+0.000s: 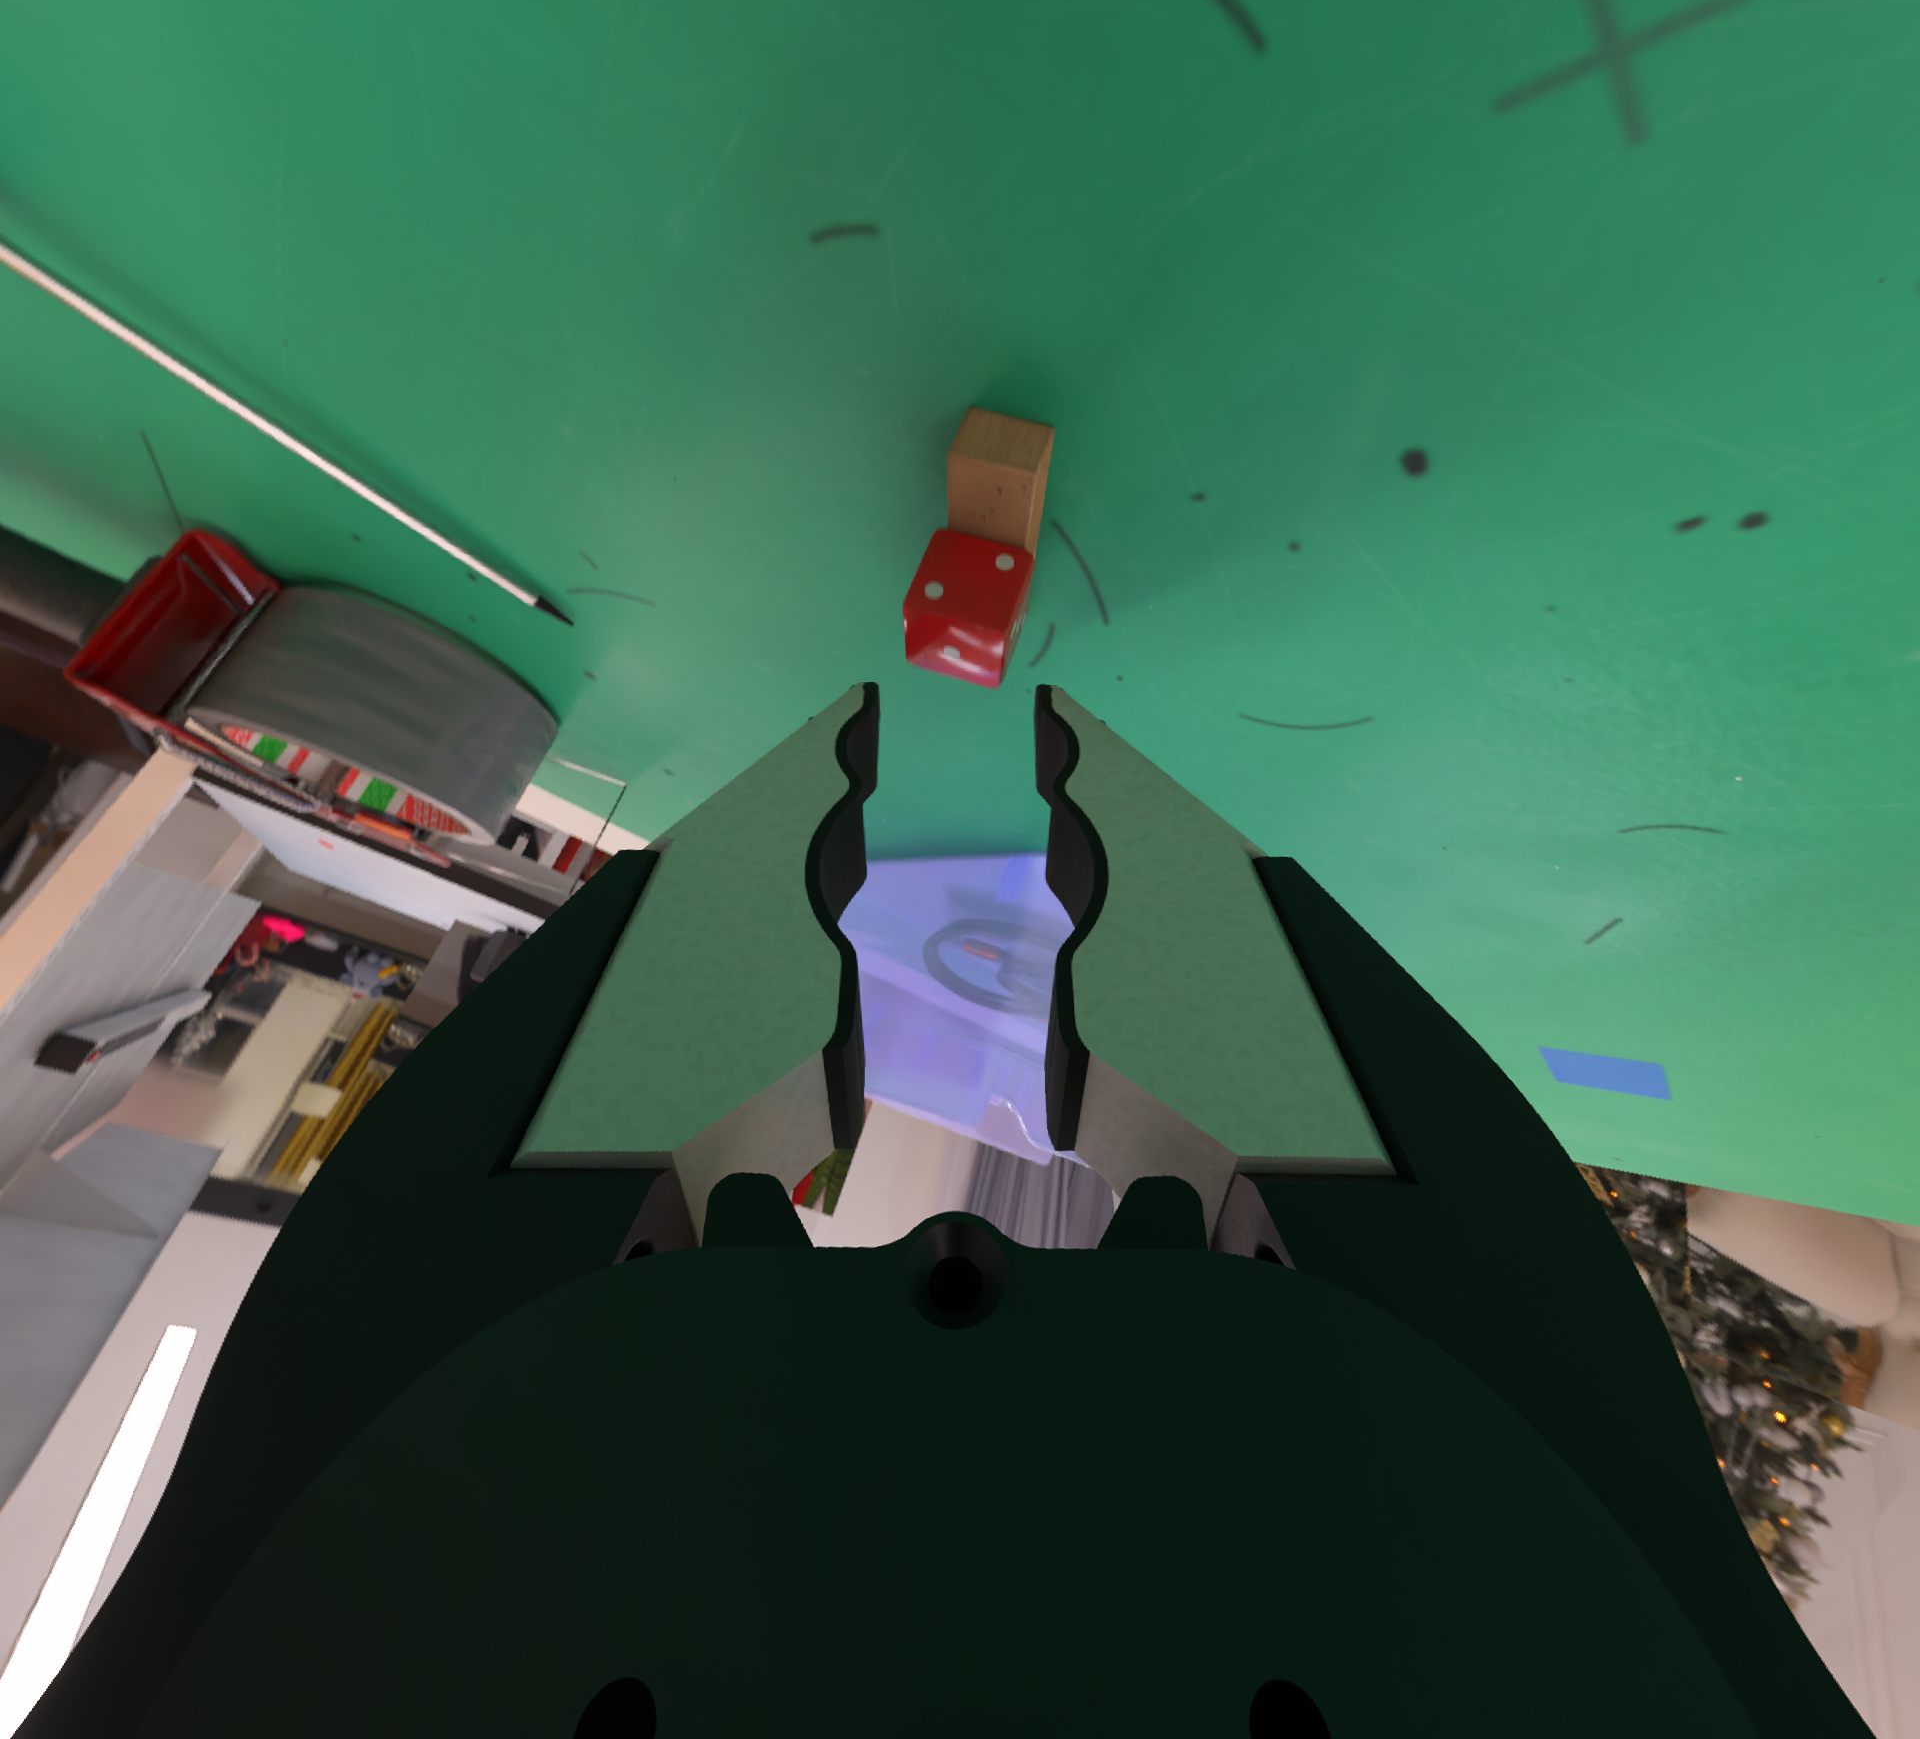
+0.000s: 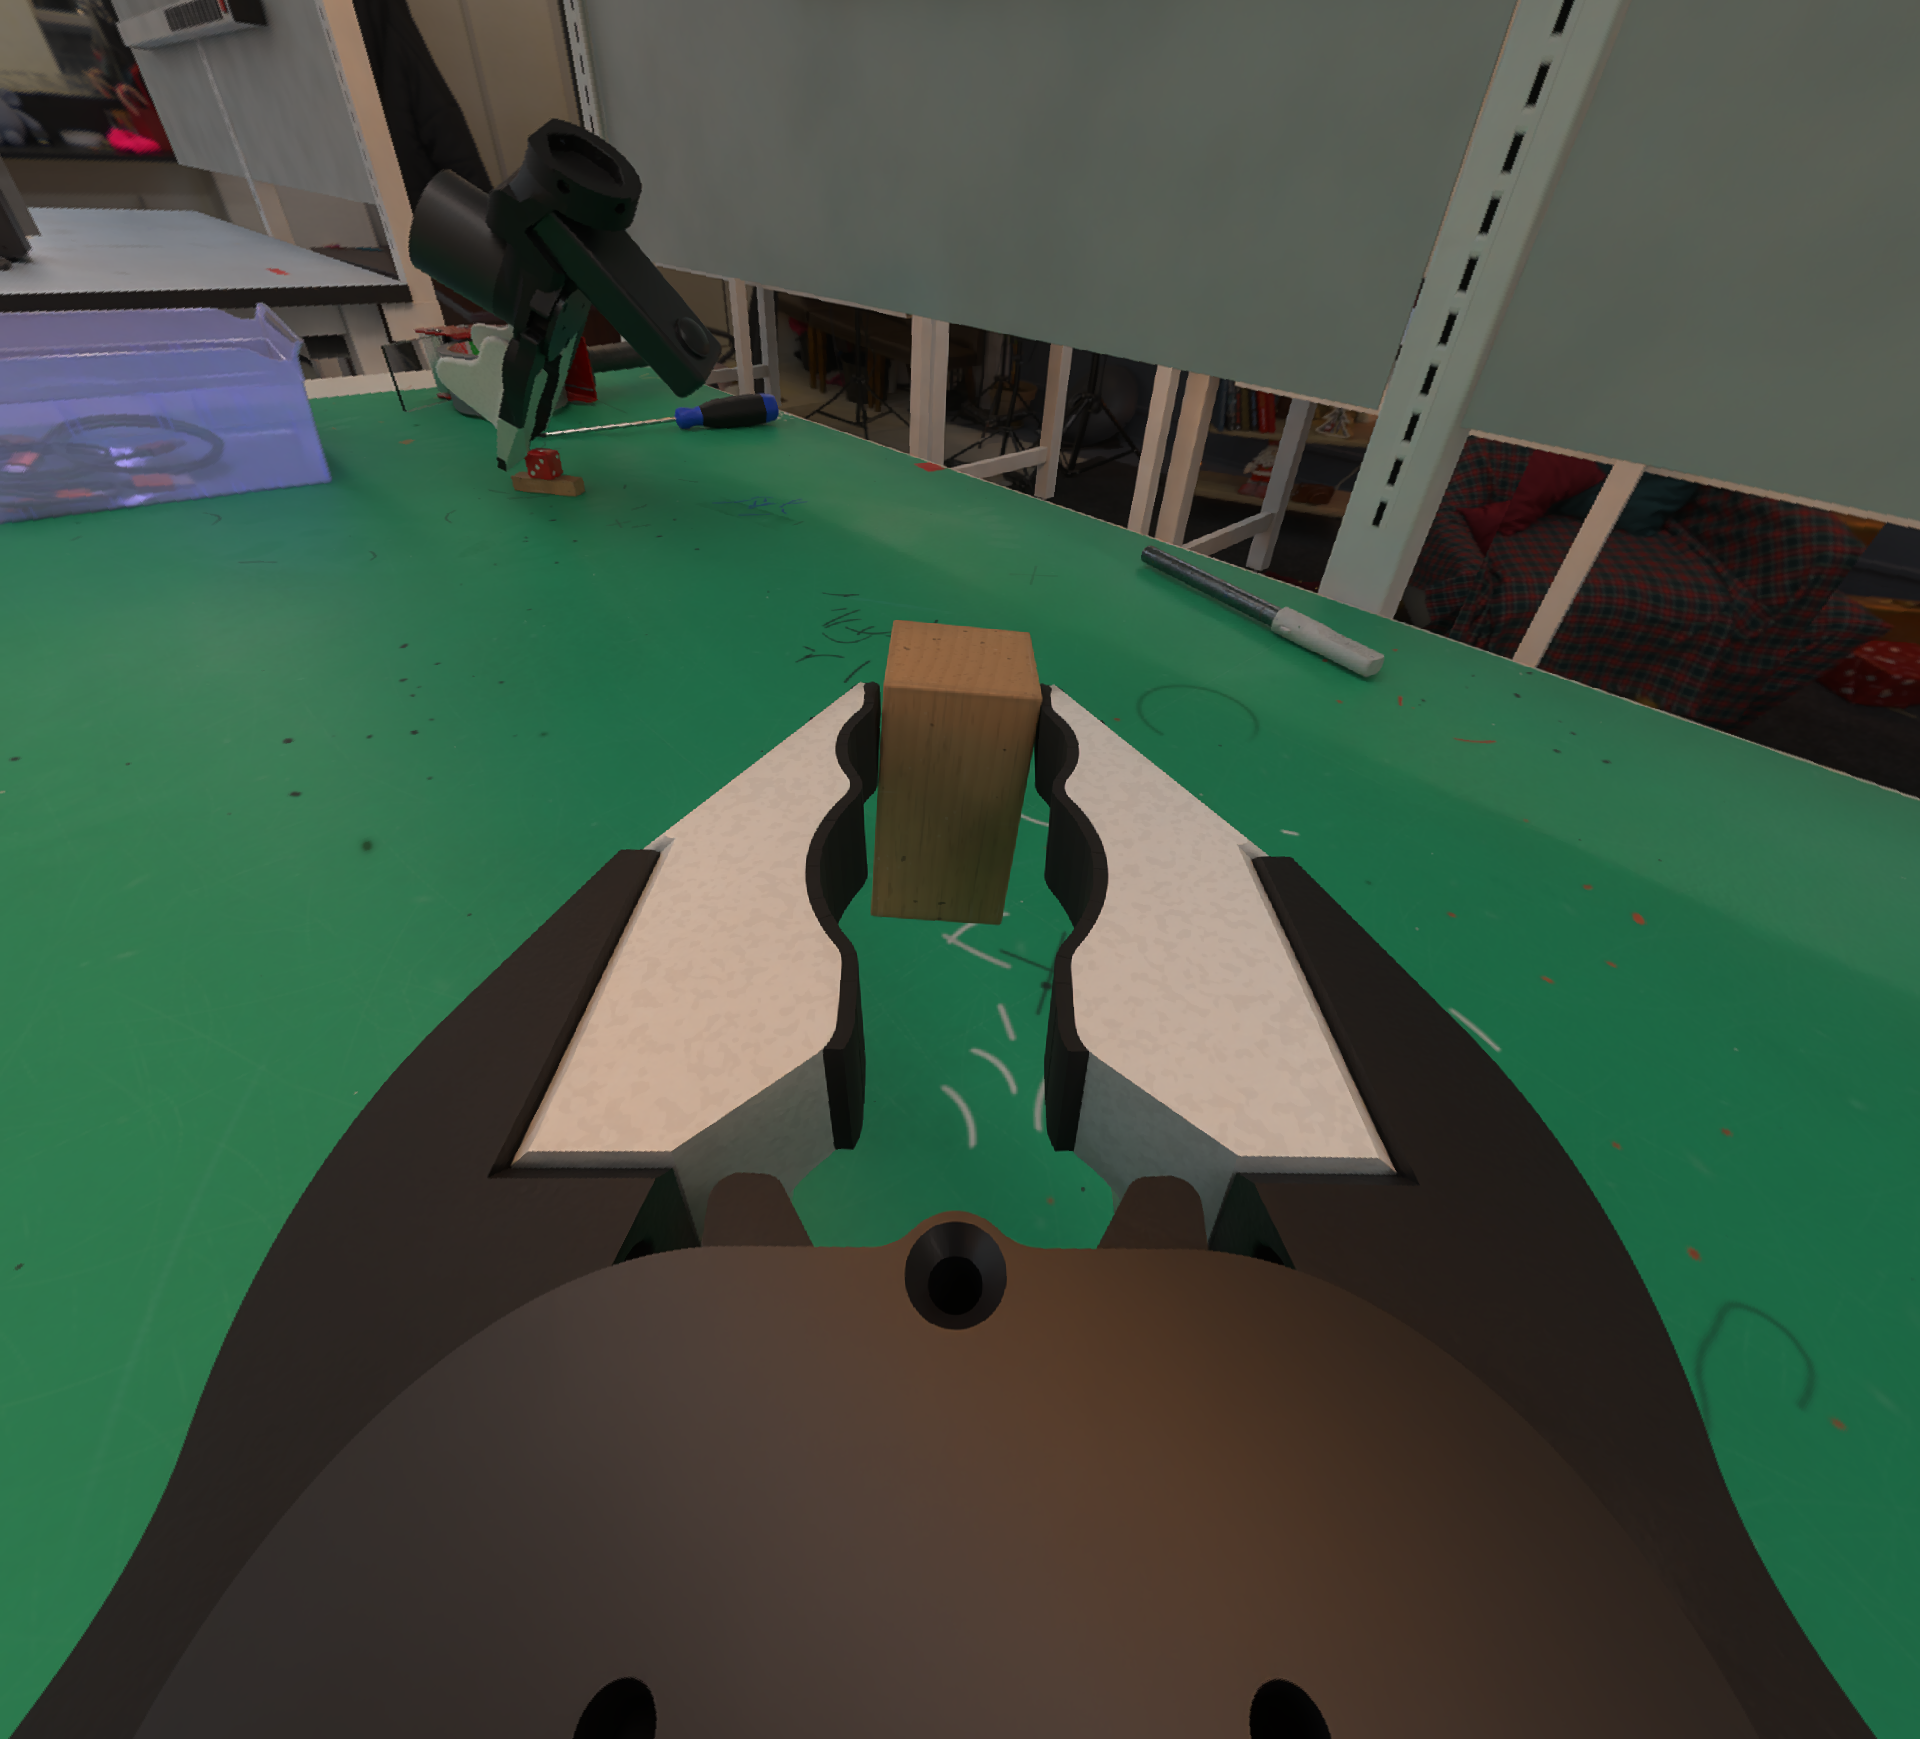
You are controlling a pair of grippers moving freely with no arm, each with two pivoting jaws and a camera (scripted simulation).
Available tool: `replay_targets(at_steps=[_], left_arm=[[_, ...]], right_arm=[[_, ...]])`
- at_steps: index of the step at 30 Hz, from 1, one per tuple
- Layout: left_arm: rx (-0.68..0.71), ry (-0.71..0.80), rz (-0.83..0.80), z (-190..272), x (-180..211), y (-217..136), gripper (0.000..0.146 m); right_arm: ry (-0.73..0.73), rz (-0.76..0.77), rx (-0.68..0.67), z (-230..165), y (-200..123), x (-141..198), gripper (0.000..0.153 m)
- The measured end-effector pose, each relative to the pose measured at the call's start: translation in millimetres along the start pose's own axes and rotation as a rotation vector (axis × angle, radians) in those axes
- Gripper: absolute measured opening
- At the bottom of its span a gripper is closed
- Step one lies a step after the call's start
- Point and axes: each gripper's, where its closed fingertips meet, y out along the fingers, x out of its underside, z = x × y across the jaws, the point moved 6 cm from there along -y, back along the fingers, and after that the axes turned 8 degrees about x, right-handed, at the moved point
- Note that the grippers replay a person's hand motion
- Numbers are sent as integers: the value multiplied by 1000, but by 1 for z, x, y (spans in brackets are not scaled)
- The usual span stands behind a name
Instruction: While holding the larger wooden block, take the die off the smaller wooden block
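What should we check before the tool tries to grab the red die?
1. Right tool shut on the larger wooden block: ok, both fingers press its sides.
2. Larger block off the green table: ok, table shows under it.
3. Die on the smaller wooden block: ok, resting on top.
4. Left tool open: ok, there is a gap between its fingers.
5. Gap wide enough for the die: cannot tell, it looks close.
6. Left tool around the die: not ok, its tips stop just short, with the die ahead of the gap.
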Motion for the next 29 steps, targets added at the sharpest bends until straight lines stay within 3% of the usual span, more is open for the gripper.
replay_targets(at_steps=[6,13,17,20,24,29], left_arm=[[8,23,72,-2,-4,-2,19],[-2,-24,341,5,12,-43,18],[13,-115,653,14,33,-97,18],[105,-142,974,39,48,-146,18],[312,-78,1384,100,54,-198,18],[653,106,1735,190,40,-238,18]], right_arm=[[21,-14,-4,3,2,4,29],[14,-1,-12,-1,0,1,29],[2,23,-21,-5,-2,-5,29],[-19,44,-29,-9,-3,-9,29],[-71,100,-49,-21,1,-29,29],[-217,224,-165,-50,12,-94,29]])
